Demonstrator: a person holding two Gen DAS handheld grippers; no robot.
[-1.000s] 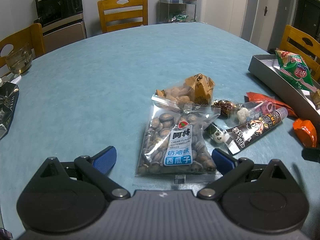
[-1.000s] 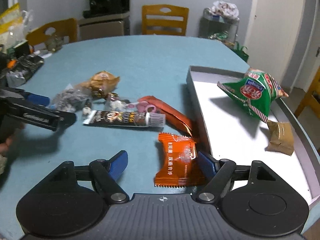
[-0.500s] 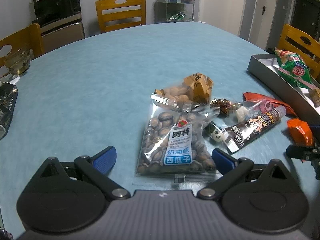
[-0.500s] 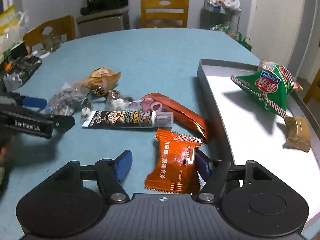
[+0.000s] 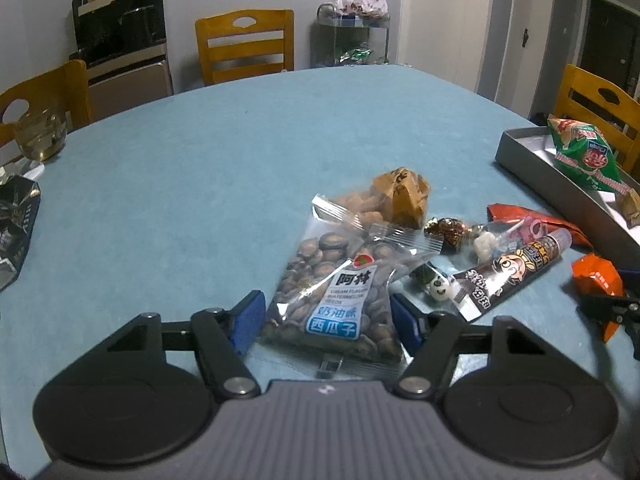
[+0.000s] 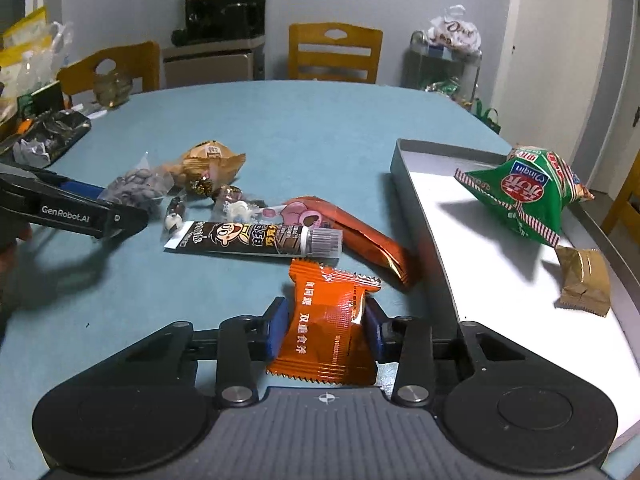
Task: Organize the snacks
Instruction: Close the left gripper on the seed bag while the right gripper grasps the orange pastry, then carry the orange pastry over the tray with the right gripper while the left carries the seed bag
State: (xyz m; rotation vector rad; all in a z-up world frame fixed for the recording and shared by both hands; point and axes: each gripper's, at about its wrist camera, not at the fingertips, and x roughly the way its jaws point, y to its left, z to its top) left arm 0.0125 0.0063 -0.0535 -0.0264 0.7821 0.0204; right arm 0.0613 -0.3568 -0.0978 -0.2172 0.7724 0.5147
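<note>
My left gripper (image 5: 326, 322) is shut on a clear bag of watermelon seeds (image 5: 332, 284), its blue pads against both sides of the bag's lower end. My right gripper (image 6: 326, 330) is shut on an orange snack packet (image 6: 328, 328); the packet also shows in the left wrist view (image 5: 596, 276). A black cartoon tube (image 6: 256, 238), a long orange-red packet (image 6: 360, 236), small candies (image 6: 236, 208) and a brown peanut bag (image 6: 208, 162) lie on the blue table. The grey tray (image 6: 416, 200) holds a green chip bag (image 6: 528, 196) and a gold packet (image 6: 584, 280).
Wooden chairs (image 5: 244, 48) stand around the table. A glass cup (image 5: 40, 138) and a dark box (image 5: 16, 224) sit at the table's left side. A black cabinet (image 6: 224, 12) and a wire rack (image 6: 444, 60) stand by the back wall.
Both grippers have closed: the left pads came in onto the seed bag, the right pads onto the orange packet. The right gripper also moved forward over the packet.
</note>
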